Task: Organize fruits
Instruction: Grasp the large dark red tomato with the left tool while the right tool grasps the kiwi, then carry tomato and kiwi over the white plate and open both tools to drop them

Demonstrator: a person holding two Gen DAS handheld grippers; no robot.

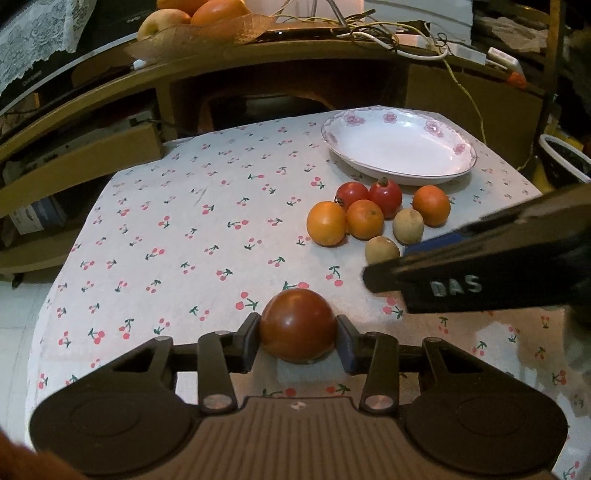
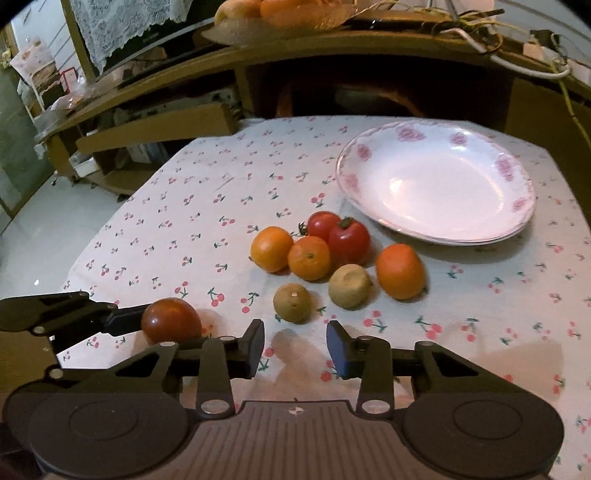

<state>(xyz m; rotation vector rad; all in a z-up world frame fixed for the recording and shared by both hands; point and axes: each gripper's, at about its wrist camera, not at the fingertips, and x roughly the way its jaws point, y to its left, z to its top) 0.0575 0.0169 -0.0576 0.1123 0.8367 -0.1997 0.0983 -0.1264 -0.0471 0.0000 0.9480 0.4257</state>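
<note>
My left gripper (image 1: 297,326) is shut on a dark red tomato (image 1: 297,323) near the front of the cherry-print tablecloth (image 1: 177,221). In the right wrist view that tomato (image 2: 170,320) lies at the left, with a left finger (image 2: 123,319) beside it. My right gripper (image 2: 295,347) stands open with nothing between its pads, just short of a brownish-green fruit (image 2: 291,302). Behind it lie a second such fruit (image 2: 349,286), three oranges (image 2: 309,257) and two red tomatoes (image 2: 349,240). A white plate with pink flowers (image 2: 436,184) is empty at the back right.
Behind the table stands a wooden desk (image 1: 280,55) with a fruit basket (image 1: 199,26) and tangled cables (image 1: 388,33). The cloth's left edge drops to a pale floor (image 2: 33,236). A right gripper finger (image 1: 480,273) crosses the right side of the left wrist view.
</note>
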